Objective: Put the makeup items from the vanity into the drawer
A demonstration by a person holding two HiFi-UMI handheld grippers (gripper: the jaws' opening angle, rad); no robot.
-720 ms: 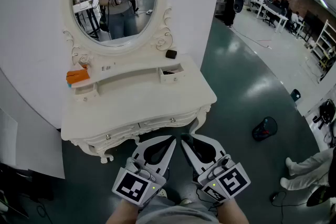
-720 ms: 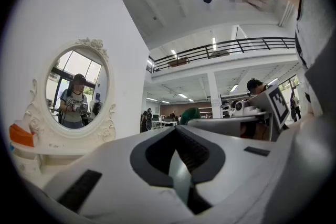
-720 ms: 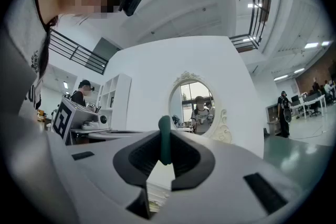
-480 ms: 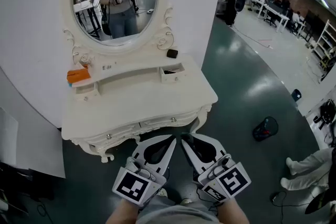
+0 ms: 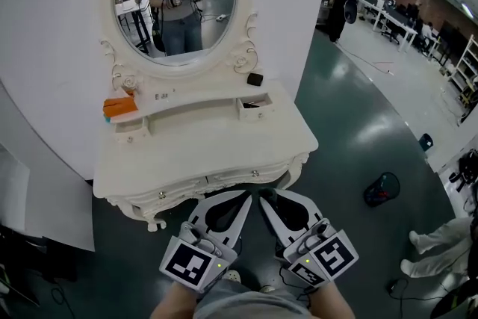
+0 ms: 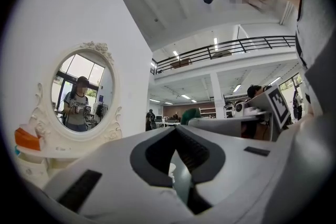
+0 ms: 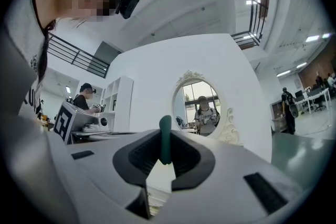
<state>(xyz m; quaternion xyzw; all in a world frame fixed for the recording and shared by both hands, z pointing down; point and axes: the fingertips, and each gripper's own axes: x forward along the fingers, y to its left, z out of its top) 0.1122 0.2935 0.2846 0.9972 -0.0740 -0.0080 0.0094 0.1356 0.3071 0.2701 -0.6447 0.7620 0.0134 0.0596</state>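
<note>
Makeup items on the raised back shelf of the white carved vanity (image 5: 209,142), below its oval mirror (image 5: 179,4). Flat orange packet (image 5: 119,107) at the shelf's left end, long axis along the shelf. Small black block (image 5: 255,78) at the shelf's right end, just beside the mirror frame, too small to tell any heading. Small white drawer (image 5: 254,107) under the shelf's right end pulled open, something dark inside, not made out.

Off the vanity: dark green slim stick (image 7: 165,144) pinched between the jaws of the right gripper (image 5: 263,196). Long axis upright in the right gripper view, rounded end uppermost and poking just above the jaw tips. Left gripper (image 5: 243,198) closed, tips together, nothing between them. Both grippers side by side, tips nearly touching, just in front of the vanity's front edge in the head view and aimed at it.

Against the earlier head view: vanity and mirror shifted a little to the right in the picture. Orange packet, black block and open drawer in the same places on the vanity. Grippers in the same spot low in the picture.
</note>
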